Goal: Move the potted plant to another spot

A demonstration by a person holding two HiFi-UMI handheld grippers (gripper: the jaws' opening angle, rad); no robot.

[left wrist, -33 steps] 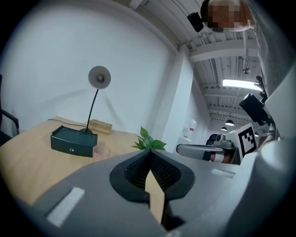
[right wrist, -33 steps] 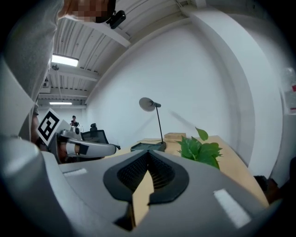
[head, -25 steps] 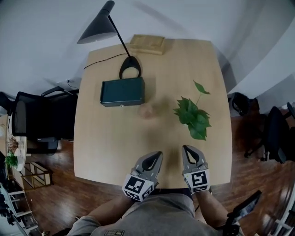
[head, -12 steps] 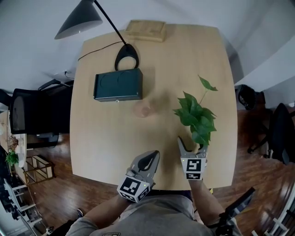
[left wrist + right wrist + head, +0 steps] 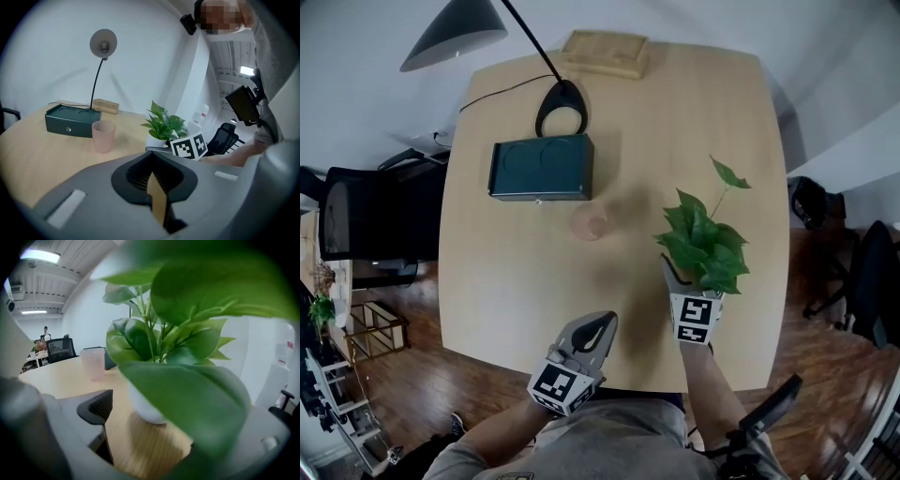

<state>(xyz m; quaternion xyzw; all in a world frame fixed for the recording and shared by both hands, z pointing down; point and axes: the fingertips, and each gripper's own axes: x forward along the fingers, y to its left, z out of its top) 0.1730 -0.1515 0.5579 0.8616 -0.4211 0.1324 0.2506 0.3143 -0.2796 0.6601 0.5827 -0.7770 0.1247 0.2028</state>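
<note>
The potted plant (image 5: 705, 244), green leaves in a small white pot (image 5: 144, 408), stands on the right half of the wooden table (image 5: 525, 272). My right gripper (image 5: 686, 274) has come up to its near side and its jaws are opening wide. The pot sits just ahead of the left finger (image 5: 97, 410), untouched, and leaves hide the right finger. My left gripper (image 5: 592, 330) hovers shut and empty over the table's near edge. From the left gripper view (image 5: 157, 199) I see the plant (image 5: 163, 123) with the right gripper's marker cube beside it.
A pink cup (image 5: 591, 223) stands mid-table, left of the plant. Behind it lies a dark green box (image 5: 540, 168), with a desk lamp base (image 5: 561, 106) and a wooden block (image 5: 605, 52) at the far edge. Office chairs (image 5: 356, 225) flank the table.
My right gripper has moved forward to the plant's pot and its jaws went from shut to wide apart. The left gripper stayed near the table's front edge.
</note>
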